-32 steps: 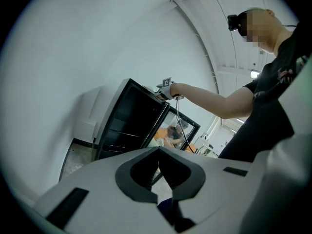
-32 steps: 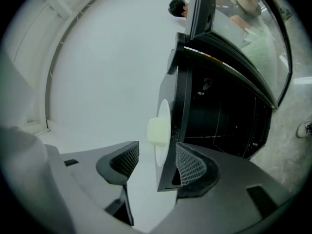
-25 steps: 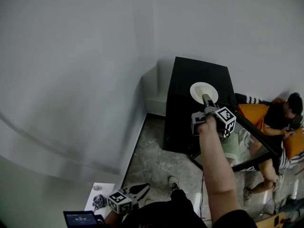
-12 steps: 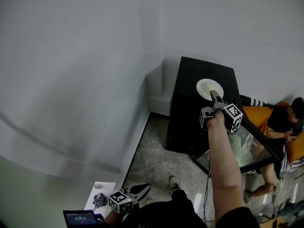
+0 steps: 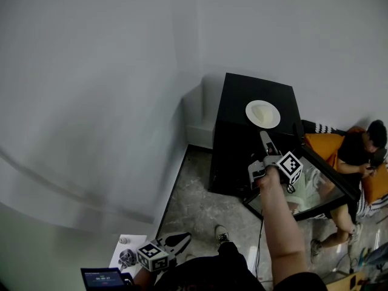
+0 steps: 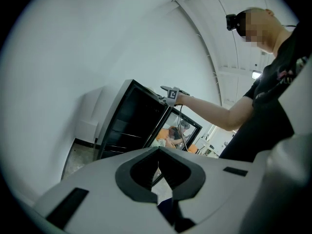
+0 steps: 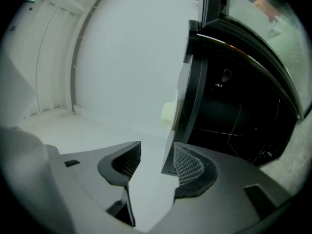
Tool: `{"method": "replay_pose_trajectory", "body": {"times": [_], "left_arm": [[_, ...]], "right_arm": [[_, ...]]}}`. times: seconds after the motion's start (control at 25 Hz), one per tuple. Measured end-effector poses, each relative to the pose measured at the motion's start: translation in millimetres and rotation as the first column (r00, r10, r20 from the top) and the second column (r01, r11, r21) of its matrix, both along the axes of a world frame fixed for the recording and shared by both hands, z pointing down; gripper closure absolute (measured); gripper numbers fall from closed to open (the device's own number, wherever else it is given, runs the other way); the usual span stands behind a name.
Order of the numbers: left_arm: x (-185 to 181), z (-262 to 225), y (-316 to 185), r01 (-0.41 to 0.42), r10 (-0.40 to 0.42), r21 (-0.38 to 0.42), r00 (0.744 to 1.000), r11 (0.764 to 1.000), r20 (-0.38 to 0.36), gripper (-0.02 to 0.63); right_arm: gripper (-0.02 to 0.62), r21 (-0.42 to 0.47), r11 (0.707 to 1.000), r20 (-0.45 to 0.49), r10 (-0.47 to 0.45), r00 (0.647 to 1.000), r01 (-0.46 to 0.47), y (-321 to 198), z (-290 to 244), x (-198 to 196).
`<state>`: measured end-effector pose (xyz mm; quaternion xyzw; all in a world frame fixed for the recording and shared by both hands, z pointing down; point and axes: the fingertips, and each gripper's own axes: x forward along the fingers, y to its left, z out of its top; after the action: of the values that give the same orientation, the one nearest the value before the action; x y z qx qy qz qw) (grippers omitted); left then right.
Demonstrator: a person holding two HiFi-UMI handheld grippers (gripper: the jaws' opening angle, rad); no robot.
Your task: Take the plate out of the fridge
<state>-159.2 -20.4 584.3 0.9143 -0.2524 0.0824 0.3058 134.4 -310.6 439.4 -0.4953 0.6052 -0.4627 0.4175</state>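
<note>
The plate (image 5: 262, 114) already lies flat on top of the black fridge (image 5: 233, 156), well in from the edges, so the lifting-out looks done. The right tongs (image 5: 265, 138) hover just in front of it, released; their jaws have just narrowed a little with nothing between them. The left tongs (image 5: 180, 241) hang low by the person's body, clenched on nothing.

What seems left is the glass door (image 5: 330, 177), which stands swung wide. To do that well, I would bring the right tongs round to the door's free edge and push steadily with the side of a jaw, keeping clear of the plate's rim on the way.

The fridge stands in a corner of pale walls (image 5: 91, 71) on a mottled stone floor (image 5: 194, 205); beyond the door a person (image 5: 357, 153) sits against an orange cushion (image 5: 321, 144).
</note>
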Motion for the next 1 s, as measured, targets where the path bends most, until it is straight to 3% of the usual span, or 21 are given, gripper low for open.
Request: {"method": "replay_pose_trajectory", "body": {"times": [0.08,0.16,0.32,0.56,0.68,0.84,0.92,1.0], "left_arm": [[0,-2,0,-0.005,0.006,0.014,1.000,1.000,-0.002,0.600],[0,-7,-3,-0.016,0.016,0.031,1.000,0.999,-0.007,0.600],[-2,-19,-1,-0.050,0.052,0.065,0.998,0.997,-0.020,0.600],[-8,-35,18,-0.132,0.136,0.079,0.989,0.988,-0.053,0.600],[-4,-36,35,-0.178,0.182,0.069,0.982,0.982,-0.058,0.600],[12,-33,48,-0.226,0.229,0.056,0.971,0.973,-0.063,0.600],[20,-33,55,-0.241,0.244,0.051,0.967,0.969,-0.072,0.600],[23,-35,63,-0.251,0.254,0.045,0.965,0.967,-0.073,0.600]], "right_arm": [[0.418,0.038,0.998,-0.104,-0.045,0.994,0.049,19,3,-10],[0.584,0.049,0.994,-0.206,-0.086,0.975,0.098,39,10,-20],[0.588,0.081,0.972,-0.314,-0.187,0.931,0.222,92,19,-52],[0.588,0.062,0.904,-0.474,-0.345,0.810,0.422,207,46,-122],[0.588,0.011,0.874,-0.550,-0.400,0.733,0.486,260,62,-151],[0.588,-0.022,0.842,-0.578,-0.450,0.681,0.538,311,75,-177],[0.588,-0.069,0.822,-0.609,-0.484,0.629,0.565,332,85,-188],[0.588,-0.129,0.796,-0.650,-0.519,0.556,0.592,349,93,-198]]}}
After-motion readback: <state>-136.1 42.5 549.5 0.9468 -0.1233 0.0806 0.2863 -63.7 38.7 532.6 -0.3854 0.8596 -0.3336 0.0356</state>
